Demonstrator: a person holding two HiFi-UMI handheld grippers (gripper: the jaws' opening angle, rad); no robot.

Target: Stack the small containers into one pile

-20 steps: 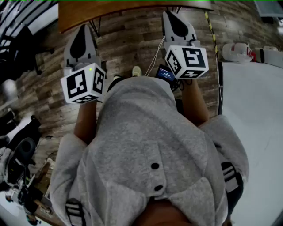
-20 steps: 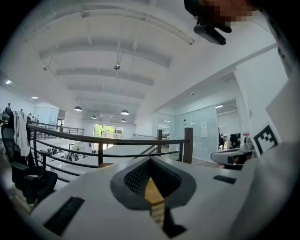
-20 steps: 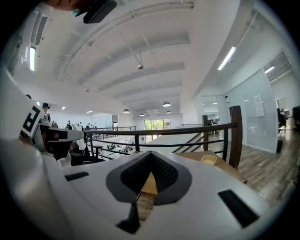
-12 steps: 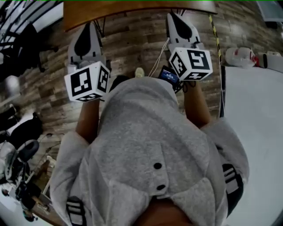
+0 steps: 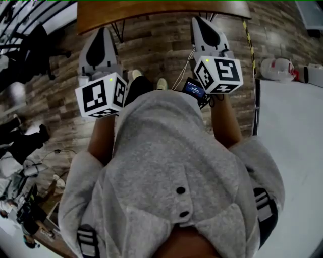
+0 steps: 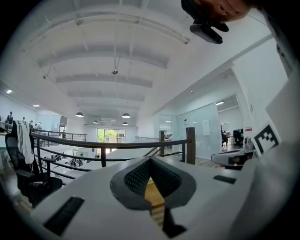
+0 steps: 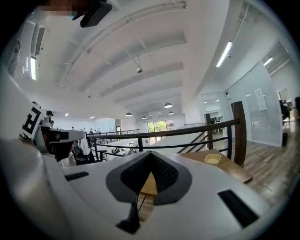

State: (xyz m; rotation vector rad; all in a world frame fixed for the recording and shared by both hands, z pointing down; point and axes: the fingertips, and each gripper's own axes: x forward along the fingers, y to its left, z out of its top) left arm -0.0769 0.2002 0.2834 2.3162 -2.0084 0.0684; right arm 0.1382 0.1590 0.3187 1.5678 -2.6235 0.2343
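Observation:
One small yellow container (image 7: 212, 158) lies on the brown wooden table (image 7: 234, 171), seen in the right gripper view, far ahead and to the right of my right gripper (image 7: 150, 153). Its jaws meet at the tips with nothing between them. My left gripper (image 6: 151, 159) is likewise shut and empty; only a sliver of wood shows behind its tips. In the head view both grippers, left (image 5: 102, 31) and right (image 5: 197, 20), are held level at chest height, pointing at the table edge (image 5: 161, 9). No other containers are visible.
A black railing with a wooden post (image 7: 238, 131) runs behind the table. Wood-plank floor (image 5: 151, 55) lies below. A white surface (image 5: 292, 151) fills the right of the head view. A small lit device (image 5: 193, 88) with a cable hangs near my right hand. An office chair (image 6: 23, 159) stands at left.
Both grippers have stayed shut and sit a little further right in the head view. More of the table edge shows at the top, and the person's feet have stepped forward.

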